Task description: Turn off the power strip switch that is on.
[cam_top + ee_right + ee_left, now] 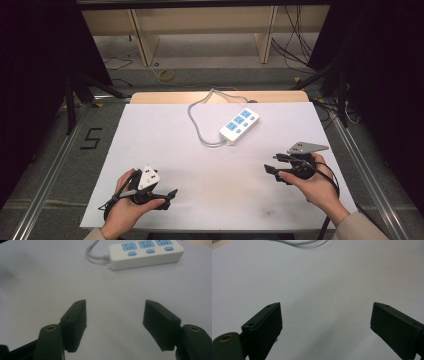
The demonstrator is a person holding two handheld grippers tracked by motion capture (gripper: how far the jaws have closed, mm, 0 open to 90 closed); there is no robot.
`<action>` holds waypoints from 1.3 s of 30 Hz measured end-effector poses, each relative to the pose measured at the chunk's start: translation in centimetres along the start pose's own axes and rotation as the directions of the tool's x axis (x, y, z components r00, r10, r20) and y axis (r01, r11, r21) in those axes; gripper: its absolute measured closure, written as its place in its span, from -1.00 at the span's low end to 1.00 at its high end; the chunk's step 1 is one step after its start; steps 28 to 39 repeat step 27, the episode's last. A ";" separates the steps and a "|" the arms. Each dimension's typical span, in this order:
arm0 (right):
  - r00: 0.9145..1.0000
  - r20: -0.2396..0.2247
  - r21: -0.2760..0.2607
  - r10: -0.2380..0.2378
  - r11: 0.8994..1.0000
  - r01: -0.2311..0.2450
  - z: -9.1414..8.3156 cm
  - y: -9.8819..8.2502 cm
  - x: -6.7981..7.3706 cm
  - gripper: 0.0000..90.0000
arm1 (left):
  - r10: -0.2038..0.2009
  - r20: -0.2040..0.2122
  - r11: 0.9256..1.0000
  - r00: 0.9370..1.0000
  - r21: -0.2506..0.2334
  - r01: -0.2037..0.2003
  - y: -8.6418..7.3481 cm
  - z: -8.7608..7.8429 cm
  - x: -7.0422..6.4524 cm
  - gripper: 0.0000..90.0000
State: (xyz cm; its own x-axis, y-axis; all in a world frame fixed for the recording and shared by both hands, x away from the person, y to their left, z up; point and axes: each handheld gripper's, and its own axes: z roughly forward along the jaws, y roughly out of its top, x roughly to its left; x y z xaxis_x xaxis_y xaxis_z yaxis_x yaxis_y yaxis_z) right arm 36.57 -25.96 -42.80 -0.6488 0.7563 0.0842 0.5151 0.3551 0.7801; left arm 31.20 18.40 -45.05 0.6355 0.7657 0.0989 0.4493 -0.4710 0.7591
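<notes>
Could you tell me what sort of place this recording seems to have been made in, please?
Probably a lab or workshop recording station: a white-covered table framed by metal rails, a power strip on it, and loose cables on the floor by wooden shelving.

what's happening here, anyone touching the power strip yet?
Not yet. A person holds a gripper in each hand over the white table. The right gripper is open and empty, facing the white power strip from a short way off. The left gripper sits open at the near left, nothing between its jaws.
</notes>
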 end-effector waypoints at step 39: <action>1.000 0.015 -0.039 0.009 0.999 -0.009 -2.3 -3.0 0.3 -0.28 | 0.010 0.021 1.000 1.000 -0.006 -0.010 0.1 0.1 -0.4 -0.77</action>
